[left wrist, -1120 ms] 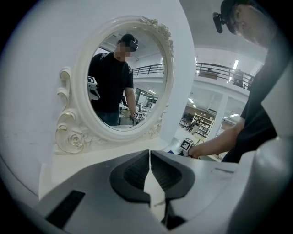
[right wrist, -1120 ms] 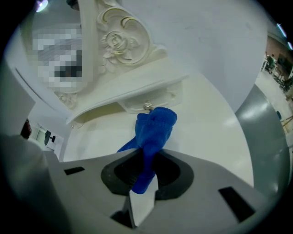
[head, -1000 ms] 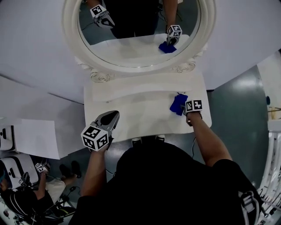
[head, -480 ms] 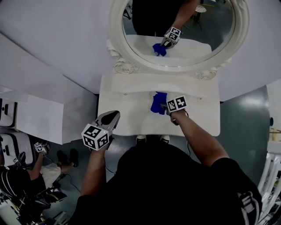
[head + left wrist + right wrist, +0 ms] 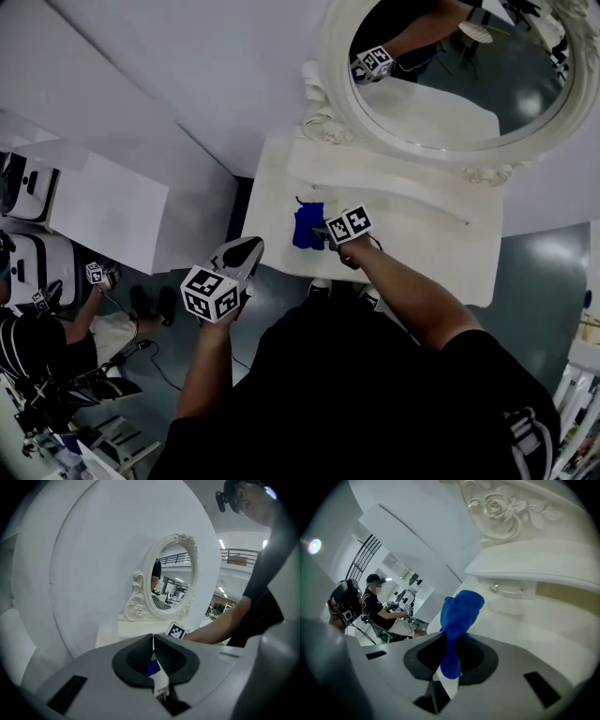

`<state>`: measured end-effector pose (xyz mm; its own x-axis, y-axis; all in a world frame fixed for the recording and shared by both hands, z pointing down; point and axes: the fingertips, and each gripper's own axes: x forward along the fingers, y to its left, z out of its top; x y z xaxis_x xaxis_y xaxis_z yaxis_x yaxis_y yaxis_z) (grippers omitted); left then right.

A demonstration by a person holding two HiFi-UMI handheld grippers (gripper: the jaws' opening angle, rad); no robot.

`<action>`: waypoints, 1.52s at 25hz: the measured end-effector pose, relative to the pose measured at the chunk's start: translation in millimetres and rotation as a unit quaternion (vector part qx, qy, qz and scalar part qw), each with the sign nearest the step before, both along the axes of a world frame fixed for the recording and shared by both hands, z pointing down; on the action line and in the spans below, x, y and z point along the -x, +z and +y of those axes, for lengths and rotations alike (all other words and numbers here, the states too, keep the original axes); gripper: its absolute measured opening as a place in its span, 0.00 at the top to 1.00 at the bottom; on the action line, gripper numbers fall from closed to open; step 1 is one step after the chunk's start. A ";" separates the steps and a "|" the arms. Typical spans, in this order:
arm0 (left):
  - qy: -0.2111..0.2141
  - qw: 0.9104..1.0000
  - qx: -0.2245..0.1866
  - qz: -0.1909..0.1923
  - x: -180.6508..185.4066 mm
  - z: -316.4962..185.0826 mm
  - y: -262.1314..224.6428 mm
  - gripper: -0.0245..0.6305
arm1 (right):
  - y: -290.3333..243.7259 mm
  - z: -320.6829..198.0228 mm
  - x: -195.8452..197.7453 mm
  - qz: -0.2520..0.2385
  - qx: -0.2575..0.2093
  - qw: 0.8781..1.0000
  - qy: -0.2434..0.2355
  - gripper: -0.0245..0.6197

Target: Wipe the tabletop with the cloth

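My right gripper clamps the crumpled blue fabric cloth at the left end of the white tabletop, whose bare surface stretches rightward, while my left gripper hangs closed and empty, off the front edge.

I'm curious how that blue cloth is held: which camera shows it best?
The right gripper view: the cloth fills it close up, pinched in the right tool. The head view shows it small on the tabletop; the left gripper view gives no clear sight.
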<state>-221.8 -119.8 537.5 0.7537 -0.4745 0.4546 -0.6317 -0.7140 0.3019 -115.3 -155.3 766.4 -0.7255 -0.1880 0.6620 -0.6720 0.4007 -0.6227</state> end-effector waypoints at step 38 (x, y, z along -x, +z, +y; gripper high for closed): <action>0.046 0.999 0.016 0.002 3.7 -4.1 29.3 0.93 | 92.4 60.6 -3.9 0.068 0.049 0.996 -0.041 0.87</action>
